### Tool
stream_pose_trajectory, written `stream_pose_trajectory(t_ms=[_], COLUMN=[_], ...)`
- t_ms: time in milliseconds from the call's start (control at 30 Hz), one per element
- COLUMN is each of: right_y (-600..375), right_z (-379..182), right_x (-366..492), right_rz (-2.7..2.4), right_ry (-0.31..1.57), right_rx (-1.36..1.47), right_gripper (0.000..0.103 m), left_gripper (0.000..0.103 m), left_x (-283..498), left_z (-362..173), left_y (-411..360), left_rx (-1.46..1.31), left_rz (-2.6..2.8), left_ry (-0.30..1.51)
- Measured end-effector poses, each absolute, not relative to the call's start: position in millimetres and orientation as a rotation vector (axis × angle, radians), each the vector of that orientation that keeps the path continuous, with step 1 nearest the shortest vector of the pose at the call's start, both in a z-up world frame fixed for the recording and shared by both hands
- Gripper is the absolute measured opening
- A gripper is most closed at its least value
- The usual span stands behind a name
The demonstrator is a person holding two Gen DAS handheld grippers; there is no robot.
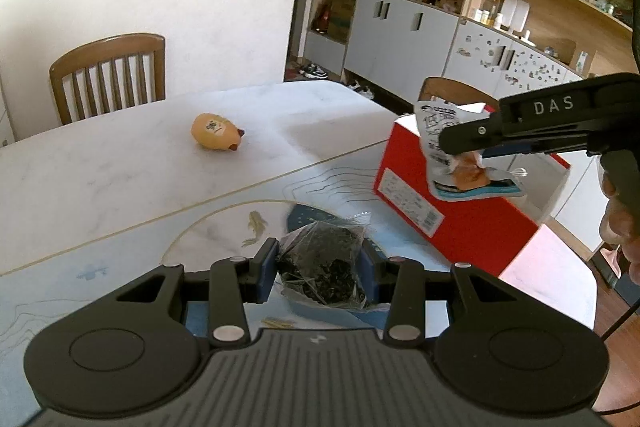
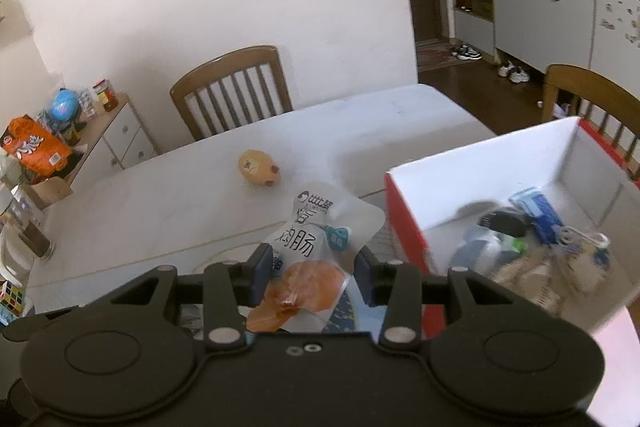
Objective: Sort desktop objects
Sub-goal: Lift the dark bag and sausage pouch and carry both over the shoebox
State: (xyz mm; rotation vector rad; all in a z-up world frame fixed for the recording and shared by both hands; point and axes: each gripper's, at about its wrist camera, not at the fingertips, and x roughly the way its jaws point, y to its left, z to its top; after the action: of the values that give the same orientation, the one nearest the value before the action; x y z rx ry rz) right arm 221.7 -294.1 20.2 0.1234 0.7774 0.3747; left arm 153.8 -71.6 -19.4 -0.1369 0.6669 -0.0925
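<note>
Carrying two packets at once, left gripper (image 1: 318, 277) jaws clamping the dark pouch (image 1: 324, 263) above the surface (image 1: 120, 167), right gripper (image 2: 310, 275) jaws pinching the sausage pack (image 2: 316, 247) beside the half-filled box (image 2: 500, 163), toy (image 2: 259, 167) lying unsorted.
</note>
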Motion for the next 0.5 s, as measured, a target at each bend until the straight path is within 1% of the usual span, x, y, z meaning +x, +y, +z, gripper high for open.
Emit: stream_pose_trajectory(t_ms=[200, 500], right_y=[-319, -362], right_z=[32, 38], right_x=[207, 206], right_rz=[0.331, 0.293], right_ry=[0.759, 0.747], right_rx=[0.136, 0.16], right_gripper=[0.043, 0.043], left_gripper=[0.04, 0.041], left_x=[151, 158], left_z=[-1, 25], left_y=[-82, -113], left_rx=[-0.155, -0.088], left_rz=[-0.162, -0.209], left_ry=[0.671, 0.651])
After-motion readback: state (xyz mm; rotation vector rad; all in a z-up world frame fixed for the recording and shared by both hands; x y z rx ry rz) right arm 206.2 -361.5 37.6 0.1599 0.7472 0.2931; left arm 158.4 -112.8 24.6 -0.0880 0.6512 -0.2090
